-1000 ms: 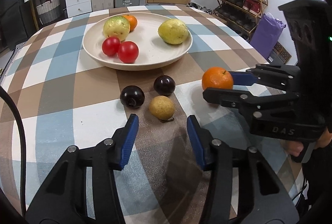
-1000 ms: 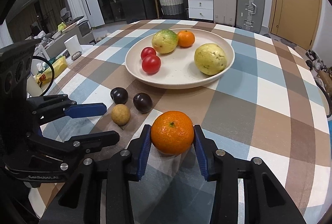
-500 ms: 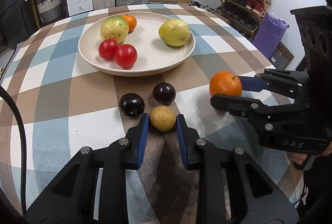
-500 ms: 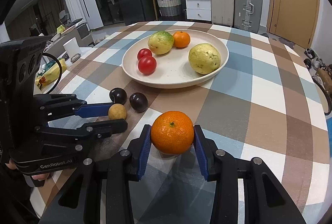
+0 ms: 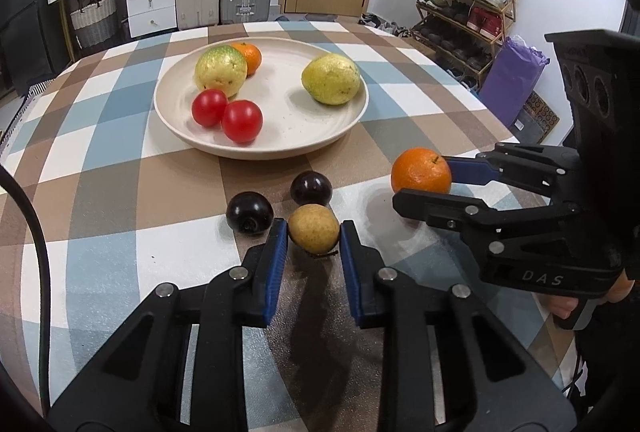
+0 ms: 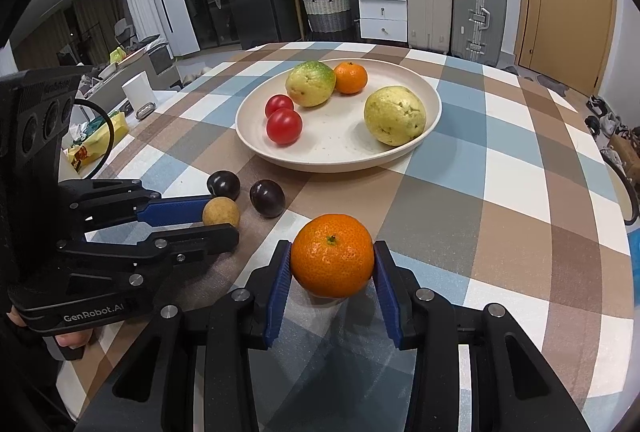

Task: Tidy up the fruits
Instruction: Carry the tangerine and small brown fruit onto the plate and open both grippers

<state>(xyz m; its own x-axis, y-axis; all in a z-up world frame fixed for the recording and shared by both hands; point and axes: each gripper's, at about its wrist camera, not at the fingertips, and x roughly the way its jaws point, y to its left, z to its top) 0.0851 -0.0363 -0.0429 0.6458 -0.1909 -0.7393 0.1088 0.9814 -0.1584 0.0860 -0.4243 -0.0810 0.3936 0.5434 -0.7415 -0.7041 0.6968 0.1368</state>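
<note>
On the checked counter (image 5: 120, 192), near the round cream plate (image 5: 320, 140): left gripper (image 5: 313, 232), jaws pinched on the small tan-yellow round fruit (image 5: 314, 228); just beyond, two dark purple plums (image 5: 250, 212) (image 5: 311, 188). Further right, right gripper (image 6: 332, 264), jaws clamped on the bright orange mandarin (image 6: 332, 256). Lying on the plate: two red tomatoes (image 5: 242, 121), two yellow-green guavas (image 5: 331, 79), a smaller orange mandarin (image 5: 250, 58).

1. Two dark plums (image 5: 280, 200) sit just ahead of my left tongs (image 5: 314, 232), between them and the plate (image 5: 352, 120).
2. Bare desk (image 6: 460, 200) lies between my right tongs (image 6: 332, 260) and the plate.
3. The plate's near centre is unoccupied.
</note>
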